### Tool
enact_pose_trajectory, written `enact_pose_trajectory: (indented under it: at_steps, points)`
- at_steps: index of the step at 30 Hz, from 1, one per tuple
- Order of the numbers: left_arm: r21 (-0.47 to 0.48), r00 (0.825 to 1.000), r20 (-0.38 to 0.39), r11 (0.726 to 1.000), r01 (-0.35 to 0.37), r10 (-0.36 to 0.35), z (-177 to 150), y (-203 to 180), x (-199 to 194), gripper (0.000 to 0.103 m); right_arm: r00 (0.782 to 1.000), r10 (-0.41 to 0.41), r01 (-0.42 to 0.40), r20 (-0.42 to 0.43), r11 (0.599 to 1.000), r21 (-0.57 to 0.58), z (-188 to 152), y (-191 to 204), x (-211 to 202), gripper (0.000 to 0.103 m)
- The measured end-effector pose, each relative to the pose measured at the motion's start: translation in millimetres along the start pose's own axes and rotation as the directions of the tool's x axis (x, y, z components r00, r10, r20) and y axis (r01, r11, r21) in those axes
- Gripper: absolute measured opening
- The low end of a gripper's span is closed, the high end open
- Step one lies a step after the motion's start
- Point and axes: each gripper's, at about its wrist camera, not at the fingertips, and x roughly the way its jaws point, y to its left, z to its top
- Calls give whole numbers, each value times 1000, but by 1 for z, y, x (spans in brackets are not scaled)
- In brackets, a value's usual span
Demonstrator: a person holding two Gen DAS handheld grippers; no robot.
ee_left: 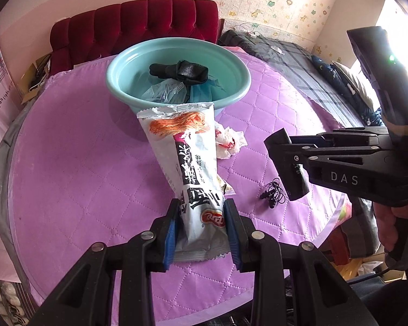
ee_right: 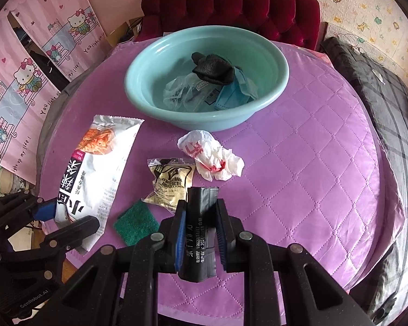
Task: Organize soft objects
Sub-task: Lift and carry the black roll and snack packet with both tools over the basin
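Observation:
My left gripper (ee_left: 202, 212) is shut on the lower end of a white snack bag (ee_left: 190, 163), lifted above the purple quilted table. That bag (ee_right: 95, 171) and the left gripper (ee_right: 65, 217) show at the left of the right wrist view. My right gripper (ee_right: 201, 214) is shut on a small black packet (ee_right: 201, 231), also raised; it appears from the side (ee_left: 293, 174) in the left wrist view. A teal basin (ee_left: 122, 87) (ee_right: 138, 100) at the back holds a black cloth (ee_right: 213, 68), a clear plastic bag (ee_right: 179, 89) and a blue mask (ee_right: 236, 92).
On the purple table cover (ee_right: 299, 176) lie a crumpled white and red plastic bag (ee_right: 212, 157), a beige powder sachet (ee_right: 171, 182), a green scouring pad (ee_right: 136, 221) and black earphones (ee_left: 274, 193). A red tufted chair (ee_right: 231, 5) stands behind; a plaid bed (ee_right: 380, 95) lies right.

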Motion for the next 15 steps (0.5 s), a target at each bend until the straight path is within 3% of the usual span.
enact_pose_trajectory:
  at_steps: [15]
  points:
    - [31, 999, 35, 999, 16, -17, 41, -1, -9, 35, 998, 9, -6, 66, 999, -36, 44, -1, -23, 20]
